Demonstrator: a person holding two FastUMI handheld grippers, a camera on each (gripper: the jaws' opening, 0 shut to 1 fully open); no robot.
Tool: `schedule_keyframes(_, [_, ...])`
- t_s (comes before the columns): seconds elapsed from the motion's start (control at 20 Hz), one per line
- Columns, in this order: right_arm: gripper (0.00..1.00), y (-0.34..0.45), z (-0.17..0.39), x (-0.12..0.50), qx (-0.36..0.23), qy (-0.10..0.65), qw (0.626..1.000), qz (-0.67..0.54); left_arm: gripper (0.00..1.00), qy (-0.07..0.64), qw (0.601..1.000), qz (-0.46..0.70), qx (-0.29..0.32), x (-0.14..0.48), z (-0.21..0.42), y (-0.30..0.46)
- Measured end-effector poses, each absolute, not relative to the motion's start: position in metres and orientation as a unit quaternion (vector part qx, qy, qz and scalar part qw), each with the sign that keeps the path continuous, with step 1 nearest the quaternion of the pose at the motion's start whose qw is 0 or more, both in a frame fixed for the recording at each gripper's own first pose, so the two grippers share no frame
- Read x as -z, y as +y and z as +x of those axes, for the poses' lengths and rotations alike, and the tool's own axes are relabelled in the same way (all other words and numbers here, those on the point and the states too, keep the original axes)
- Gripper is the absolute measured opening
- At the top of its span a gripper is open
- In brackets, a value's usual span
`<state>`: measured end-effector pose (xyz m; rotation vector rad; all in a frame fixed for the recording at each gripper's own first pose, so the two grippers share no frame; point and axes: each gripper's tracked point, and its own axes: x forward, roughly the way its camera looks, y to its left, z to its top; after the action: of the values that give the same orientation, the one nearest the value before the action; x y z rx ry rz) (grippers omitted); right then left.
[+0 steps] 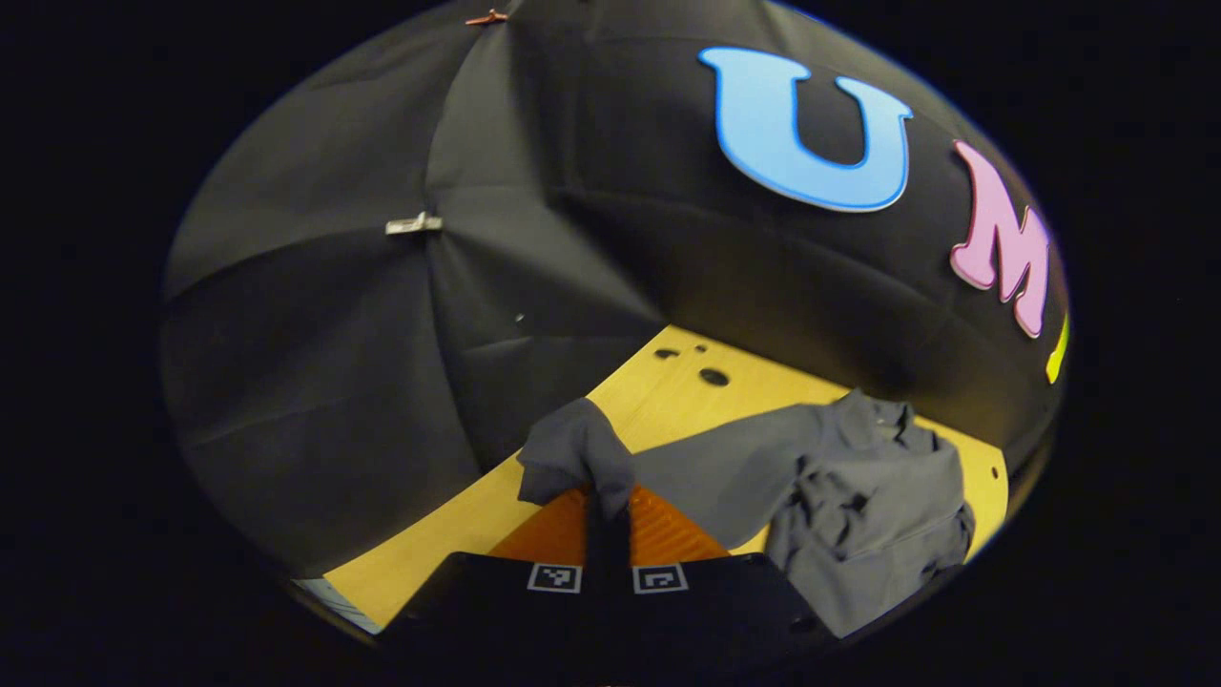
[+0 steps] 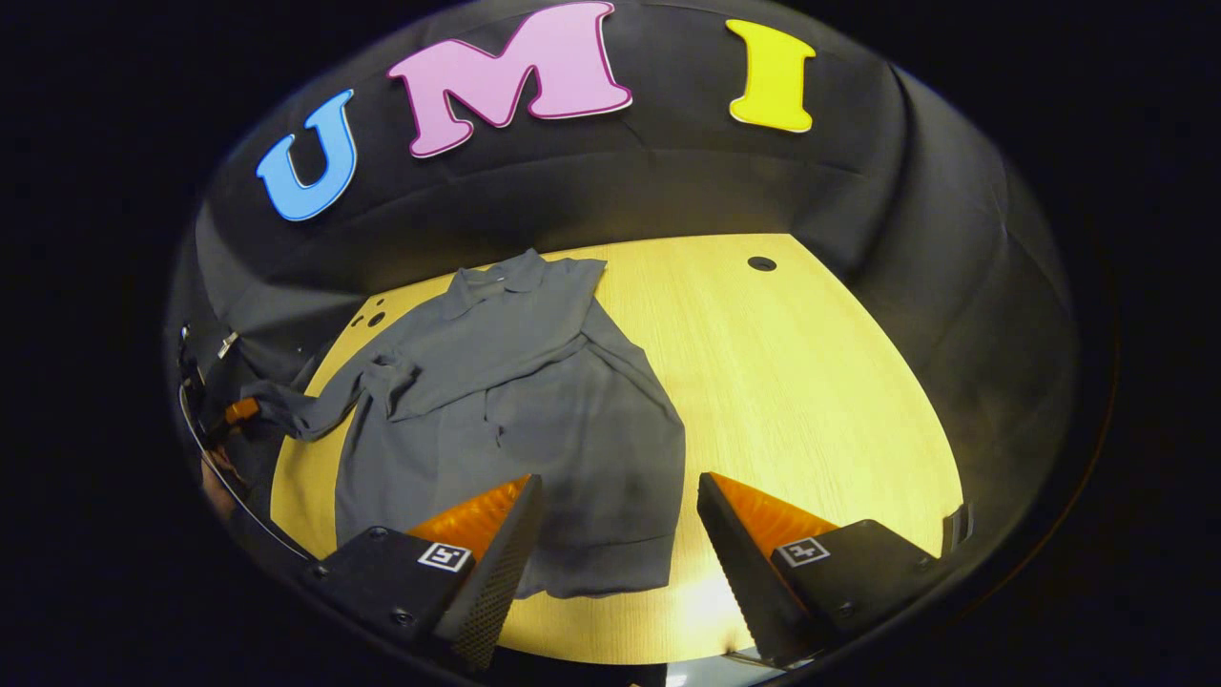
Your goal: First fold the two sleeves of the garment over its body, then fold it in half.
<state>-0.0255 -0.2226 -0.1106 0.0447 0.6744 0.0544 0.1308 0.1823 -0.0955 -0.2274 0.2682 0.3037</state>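
Note:
A grey collared shirt [image 2: 534, 410] lies on the yellow wooden table [image 2: 811, 382], collar toward the far wall. One sleeve lies across its chest, with the cuff [image 2: 389, 370] near the left side. The other sleeve [image 2: 296, 410] is pulled out past the table's left edge. There my left gripper [image 2: 246, 410] is shut on its end. In the left gripper view the sleeve end [image 1: 572, 453] is pinched and drapes over my left gripper [image 1: 608, 501], lifted off the table [image 1: 668, 391]; the shirt body [image 1: 868, 496] lies bunched to the right. My right gripper [image 2: 618, 530] stands open above the shirt's hem.
The table has small round holes at the far left corner [image 2: 372, 318] and far right [image 2: 761, 263]. The black cloth wall closes in behind and on both sides, with a metal clip [image 1: 413, 224] on it. Bare tabletop lies to the right of the shirt.

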Motion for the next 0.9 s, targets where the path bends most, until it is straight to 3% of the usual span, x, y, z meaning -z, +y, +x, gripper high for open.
schedule_keyframes(0.25, [0.99,-0.245,-0.022,0.121,-0.012,0.334,0.942,0.038,0.05,0.096,0.985,-0.14,-0.041,0.039,0.178,0.067])
schedule_keyframes(0.9, [0.99,-0.255,-0.028,0.166,-0.008,0.371,0.924,0.095,0.05,0.164,0.97,-0.091,0.154,0.057,0.241,-0.187])
